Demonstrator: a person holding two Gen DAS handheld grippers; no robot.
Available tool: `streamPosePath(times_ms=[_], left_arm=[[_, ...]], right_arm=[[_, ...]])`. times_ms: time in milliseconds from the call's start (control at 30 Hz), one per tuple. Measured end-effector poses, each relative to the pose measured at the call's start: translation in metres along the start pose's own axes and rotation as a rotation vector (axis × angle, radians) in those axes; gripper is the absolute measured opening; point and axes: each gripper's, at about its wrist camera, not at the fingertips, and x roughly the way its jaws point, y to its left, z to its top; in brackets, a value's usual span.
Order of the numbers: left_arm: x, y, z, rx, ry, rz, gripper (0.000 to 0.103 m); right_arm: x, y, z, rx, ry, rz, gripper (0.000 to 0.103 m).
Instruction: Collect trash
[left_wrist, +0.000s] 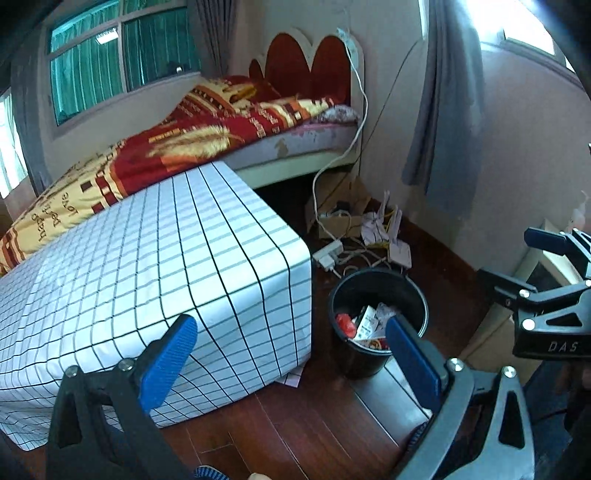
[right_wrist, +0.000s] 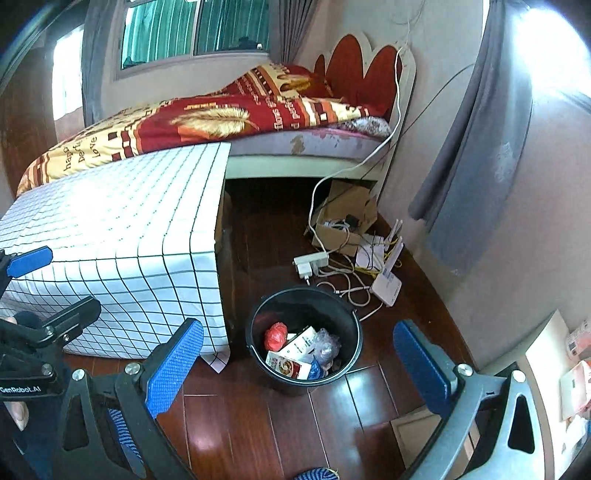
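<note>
At frame left sits the grid-cloth worktop (right_wrist: 118, 236). The left gripper (left_wrist: 291, 354) gapes wide, holding nothing. Centre frame, the black bin (right_wrist: 304, 338) stands on the floor (right_wrist: 258, 424) – trash (right_wrist: 299, 349) inside. The right gripper (right_wrist: 299, 363) – equally wide, empty.

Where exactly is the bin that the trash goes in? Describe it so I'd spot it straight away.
Start at the bed, then the checked white cloth-covered table in front of it. On the dark wooden floor just off that table's corner stands the black round bucket, already holding a red wad and cartons. Behind it lie only pale cables, a power strip and a cardboard box.
</note>
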Motion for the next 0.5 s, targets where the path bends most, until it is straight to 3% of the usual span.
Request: streamPosePath(times_ms=[500], left_arm=[[-0.052,0.0,0.011,-0.002,-0.131,-0.023,0.103]], right_arm=[[-0.068,0.011,0.013,0.007,-0.127,-0.026,0.103]])
